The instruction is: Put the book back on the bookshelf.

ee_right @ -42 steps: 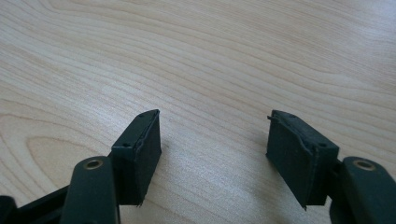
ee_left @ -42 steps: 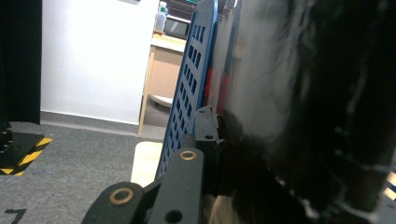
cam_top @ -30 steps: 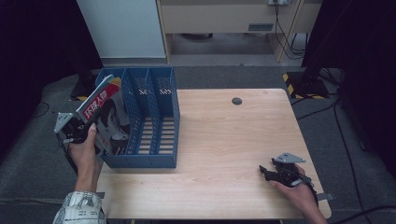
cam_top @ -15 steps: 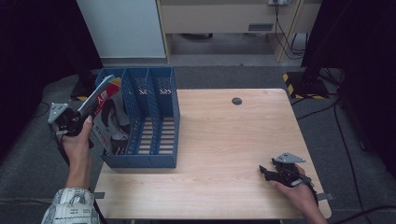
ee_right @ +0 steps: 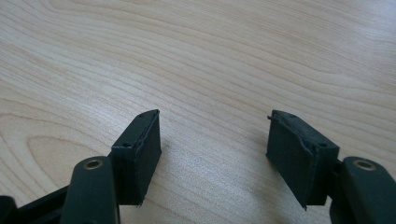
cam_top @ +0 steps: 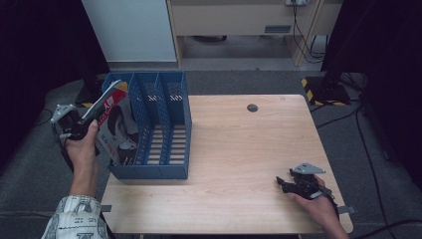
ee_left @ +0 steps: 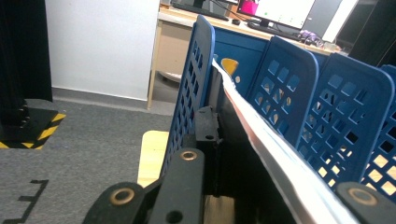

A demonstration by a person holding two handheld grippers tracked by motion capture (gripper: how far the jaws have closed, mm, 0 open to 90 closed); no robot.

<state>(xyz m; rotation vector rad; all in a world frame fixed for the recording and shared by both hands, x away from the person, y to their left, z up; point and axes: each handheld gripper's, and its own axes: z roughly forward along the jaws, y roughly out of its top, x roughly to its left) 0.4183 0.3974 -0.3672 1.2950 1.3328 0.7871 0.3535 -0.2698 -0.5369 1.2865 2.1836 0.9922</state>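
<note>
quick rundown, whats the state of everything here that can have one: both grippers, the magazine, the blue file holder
left gripper: jaws have just closed further, now shut on the magazine's upper edge
right gripper: open, nothing between the jaws, resting low on the table
magazine: tilted, lower end inside the leftmost slot, not yet let go
blue file holder: upright at the table's left edge, its two other slots empty

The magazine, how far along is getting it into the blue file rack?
Partly done: the magazine leans tilted in the blue file rack's leftmost slot. In hand: the left gripper is shut on its edge. Left: standing it upright, letting go. The right gripper rests open on the table.
</note>
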